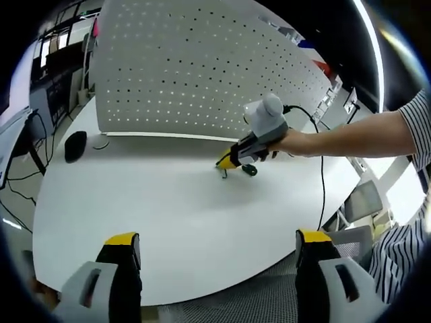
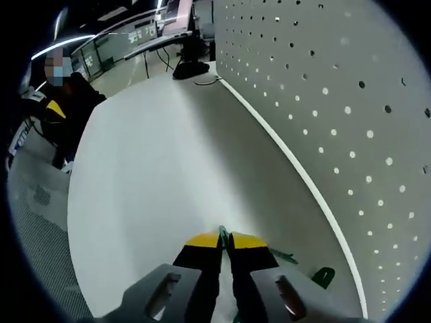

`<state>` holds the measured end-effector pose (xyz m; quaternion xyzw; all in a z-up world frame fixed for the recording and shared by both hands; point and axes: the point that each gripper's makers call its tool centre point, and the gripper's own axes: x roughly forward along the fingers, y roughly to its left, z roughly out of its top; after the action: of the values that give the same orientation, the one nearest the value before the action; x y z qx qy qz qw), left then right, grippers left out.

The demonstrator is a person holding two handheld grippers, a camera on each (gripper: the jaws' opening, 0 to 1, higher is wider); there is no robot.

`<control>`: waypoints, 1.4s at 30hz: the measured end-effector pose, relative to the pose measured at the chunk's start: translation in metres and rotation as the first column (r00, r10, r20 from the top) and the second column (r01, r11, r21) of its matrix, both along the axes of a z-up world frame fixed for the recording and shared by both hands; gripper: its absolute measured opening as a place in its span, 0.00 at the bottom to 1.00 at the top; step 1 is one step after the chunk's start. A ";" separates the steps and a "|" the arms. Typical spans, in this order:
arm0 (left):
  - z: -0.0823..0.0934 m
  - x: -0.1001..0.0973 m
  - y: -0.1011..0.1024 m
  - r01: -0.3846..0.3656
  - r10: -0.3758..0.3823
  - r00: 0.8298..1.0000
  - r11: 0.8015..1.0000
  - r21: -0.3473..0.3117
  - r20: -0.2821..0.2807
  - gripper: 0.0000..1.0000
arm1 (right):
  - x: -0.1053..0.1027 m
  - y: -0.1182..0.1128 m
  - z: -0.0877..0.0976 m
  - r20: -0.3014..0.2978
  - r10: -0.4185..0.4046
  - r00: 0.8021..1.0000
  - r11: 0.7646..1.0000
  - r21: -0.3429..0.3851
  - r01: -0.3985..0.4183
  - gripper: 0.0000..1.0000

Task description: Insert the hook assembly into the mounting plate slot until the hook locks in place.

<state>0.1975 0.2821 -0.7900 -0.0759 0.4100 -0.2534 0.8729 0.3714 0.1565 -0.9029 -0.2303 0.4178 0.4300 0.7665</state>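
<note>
Your left claw hangs wide open over the near edge of the white desk, jaws far apart, nothing between them. Ahead of it the desk is bare up to your right claw, which sits low over the surface near the foot of the pegboard. Your hand wraps the grey body behind it, a black cable trailing off to the side.

In the right gripper view, your right claw is pinched nearly closed on a thin green hook, its tip poking up between the yellow pads. More green parts lie on the desk just beside the jaws, close to the pegboard; whether they touch the hook you hold, I cannot tell. The left gripper view gives a small green piece under that claw too.

The pegboard stands upright along the desk's far edge, pale and dotted with holes. A dark computer mouse rests well apart, near the board's other end. Mesh chair backs and other desks sit beyond, and a person in dark clothes sits at the desk's far end.
</note>
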 end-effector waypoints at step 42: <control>0.048 0.038 -0.028 0.095 -0.096 0.989 0.995 0.013 0.113 0.96 | -0.024 -0.002 0.160 0.084 -0.424 0.902 0.821 0.457 0.343 0.00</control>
<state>0.2357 0.2543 -0.7417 -0.0385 0.3641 -0.2973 0.8818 0.3474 0.1545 -0.7424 -0.0038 0.2783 0.3253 0.9037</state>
